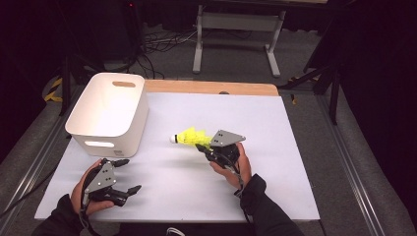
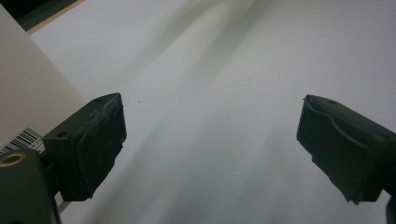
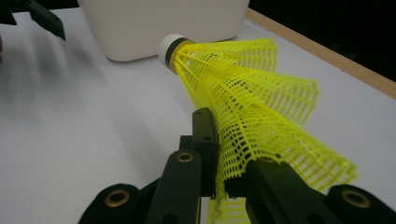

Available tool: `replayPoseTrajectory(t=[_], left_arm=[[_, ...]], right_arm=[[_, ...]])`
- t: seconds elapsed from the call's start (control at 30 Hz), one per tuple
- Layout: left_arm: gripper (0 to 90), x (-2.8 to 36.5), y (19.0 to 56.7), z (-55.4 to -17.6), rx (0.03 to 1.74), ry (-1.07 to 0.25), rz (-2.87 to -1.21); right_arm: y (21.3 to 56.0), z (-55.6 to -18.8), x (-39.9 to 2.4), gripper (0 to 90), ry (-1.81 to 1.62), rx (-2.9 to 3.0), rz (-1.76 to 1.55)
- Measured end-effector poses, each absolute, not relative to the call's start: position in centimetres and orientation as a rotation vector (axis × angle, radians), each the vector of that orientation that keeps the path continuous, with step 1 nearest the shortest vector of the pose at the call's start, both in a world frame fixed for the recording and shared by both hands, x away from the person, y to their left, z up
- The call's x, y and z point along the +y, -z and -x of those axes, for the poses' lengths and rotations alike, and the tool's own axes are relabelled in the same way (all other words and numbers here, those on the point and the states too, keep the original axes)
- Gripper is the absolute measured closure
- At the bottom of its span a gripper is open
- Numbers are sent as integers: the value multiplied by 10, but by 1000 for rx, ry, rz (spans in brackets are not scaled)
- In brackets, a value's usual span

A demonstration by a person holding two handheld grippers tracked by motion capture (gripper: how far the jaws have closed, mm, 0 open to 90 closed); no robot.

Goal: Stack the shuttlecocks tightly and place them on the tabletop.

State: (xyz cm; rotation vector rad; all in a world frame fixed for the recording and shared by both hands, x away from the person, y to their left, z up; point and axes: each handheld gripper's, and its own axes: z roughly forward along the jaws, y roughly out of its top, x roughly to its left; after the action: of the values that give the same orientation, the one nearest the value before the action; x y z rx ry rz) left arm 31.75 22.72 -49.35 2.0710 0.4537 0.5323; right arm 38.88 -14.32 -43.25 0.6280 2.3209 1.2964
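A yellow mesh shuttlecock with a white cork tip is pinched by its skirt in my right gripper, just above the middle of the white table. In the right gripper view the shuttlecock points its cork toward the white bin, and both jaws squeeze the crumpled netting. My left gripper rests at the front left of the table, open, with nothing between its fingers. The white bin stands at the back left, open at the top.
The white table surface stretches to the right of both hands. A wooden strip runs along the far edge. The bin's wall with a barcode label sits close to the left gripper's left side. A metal frame stands on the floor beyond.
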Motion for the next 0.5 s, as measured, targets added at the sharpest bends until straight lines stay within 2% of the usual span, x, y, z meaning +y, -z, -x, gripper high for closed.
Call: replayPoseTrajectory(t=[0.5], left_arm=[[105, 215, 491, -319, 468, -517, -2058]], right_arm=[[439, -362, -149, 861, -1269, 2386, -554]])
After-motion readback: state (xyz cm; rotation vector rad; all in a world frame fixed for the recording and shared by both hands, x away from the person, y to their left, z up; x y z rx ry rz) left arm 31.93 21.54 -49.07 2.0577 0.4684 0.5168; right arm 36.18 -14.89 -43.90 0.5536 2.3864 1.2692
